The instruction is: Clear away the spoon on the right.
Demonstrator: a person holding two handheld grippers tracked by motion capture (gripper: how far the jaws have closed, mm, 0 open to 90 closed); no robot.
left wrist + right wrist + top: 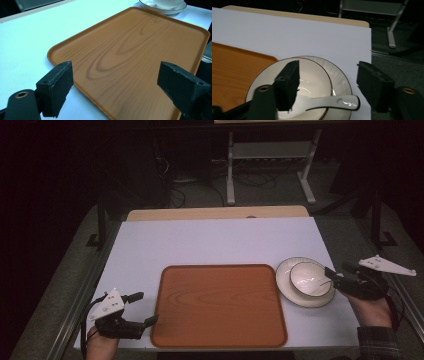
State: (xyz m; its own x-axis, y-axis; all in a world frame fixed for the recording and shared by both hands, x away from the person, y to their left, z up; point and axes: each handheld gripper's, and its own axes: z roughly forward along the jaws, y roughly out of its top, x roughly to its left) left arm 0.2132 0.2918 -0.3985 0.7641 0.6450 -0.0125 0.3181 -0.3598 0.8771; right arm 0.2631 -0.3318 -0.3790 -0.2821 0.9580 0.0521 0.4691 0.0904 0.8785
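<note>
An orange-brown wooden tray (219, 305) lies on the white table near its front edge. Right of it stands a white plate (283, 275) with a white bowl (309, 279) on it. A white spoon (332, 102) rests in the bowl, its handle lying over the rim. My right gripper (337, 271) is open at the plate's right side. In the right gripper view one jaw hangs over the bowl (312, 80), the other beyond the plate (339, 75). My left gripper (145, 308) stands open at the tray's left edge, and the tray (130, 50) shows between its jaws.
A white sheet (215, 242) covers the table, with a wooden strip (215, 213) showing at the back. Beyond it a grey metal frame (270, 155) and cables sit on the dark floor. The table's right edge lies just right of the plate.
</note>
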